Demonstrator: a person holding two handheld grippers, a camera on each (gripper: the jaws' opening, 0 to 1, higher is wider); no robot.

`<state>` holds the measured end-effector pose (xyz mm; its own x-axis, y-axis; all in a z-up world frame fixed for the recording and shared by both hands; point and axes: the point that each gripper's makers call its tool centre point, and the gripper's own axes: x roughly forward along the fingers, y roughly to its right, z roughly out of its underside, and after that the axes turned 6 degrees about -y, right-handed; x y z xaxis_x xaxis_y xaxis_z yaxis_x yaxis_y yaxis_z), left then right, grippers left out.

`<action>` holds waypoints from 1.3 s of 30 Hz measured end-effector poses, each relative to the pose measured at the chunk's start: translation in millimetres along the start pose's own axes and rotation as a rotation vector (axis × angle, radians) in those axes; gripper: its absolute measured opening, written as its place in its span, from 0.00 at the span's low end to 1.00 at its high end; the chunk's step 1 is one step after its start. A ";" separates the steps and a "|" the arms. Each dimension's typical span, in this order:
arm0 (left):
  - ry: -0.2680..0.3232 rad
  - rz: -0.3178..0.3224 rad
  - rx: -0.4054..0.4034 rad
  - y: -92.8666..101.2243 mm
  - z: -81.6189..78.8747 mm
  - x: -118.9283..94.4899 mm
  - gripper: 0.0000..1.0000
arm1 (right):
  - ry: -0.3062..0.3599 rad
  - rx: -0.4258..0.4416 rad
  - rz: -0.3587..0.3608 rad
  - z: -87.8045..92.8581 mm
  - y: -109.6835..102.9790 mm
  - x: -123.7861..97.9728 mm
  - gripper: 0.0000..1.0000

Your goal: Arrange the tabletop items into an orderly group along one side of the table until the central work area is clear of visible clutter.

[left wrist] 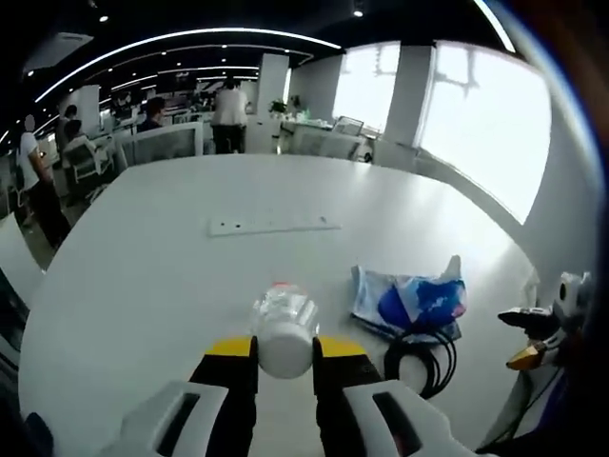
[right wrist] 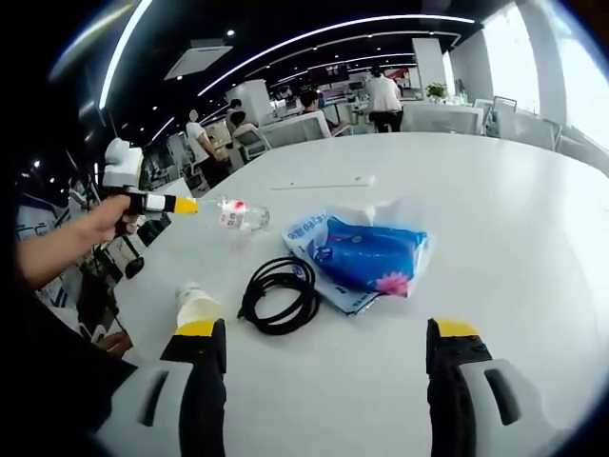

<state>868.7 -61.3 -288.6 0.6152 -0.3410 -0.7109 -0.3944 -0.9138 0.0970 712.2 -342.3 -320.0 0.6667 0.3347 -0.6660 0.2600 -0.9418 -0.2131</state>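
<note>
Both fingers of the left gripper press against the sides of a clear plastic bottle, which lies on its side on the white table with its base toward the camera; its far end is hard to make out beyond a reddish spot. In the right gripper view that same bottle shows at the yellow tips held by a person's hand, small and blurred. Jaws of the right gripper stand wide apart over bare tabletop, holding nothing. Ahead of them lie a coiled black cable and, just beside it, a blue and white plastic packet; its print is unreadable. A small whitish object sits near the left jaw, partly hidden by it. A flat white strip lies farther out on the table
</note>
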 end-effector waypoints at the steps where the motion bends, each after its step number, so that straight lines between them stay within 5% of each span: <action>1: 0.003 0.000 0.006 -0.1 -3.0 0.5 0.19 | 0.000 0.000 0.001 0.0 0.2 0.0 0.83; 17: 0.023 0.017 0.042 -5.8 -51.8 15.1 0.19 | 0.032 -0.016 0.023 -17.6 4.4 -2.7 0.86; 25: -0.008 0.036 0.069 -3.6 -72.3 25.7 0.19 | 0.058 -0.099 0.038 -36.0 -0.4 -1.8 0.92; 39: -0.064 0.062 0.112 2.4 -99.9 47.1 0.19 | 0.053 -0.108 0.045 -36.4 -0.9 1.0 0.93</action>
<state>965.0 -101.6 -252.3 0.5439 -0.3778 -0.7493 -0.5062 -0.8599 0.0662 738.0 -340.0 -294.5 0.7144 0.2959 -0.6341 0.3004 -0.9481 -0.1039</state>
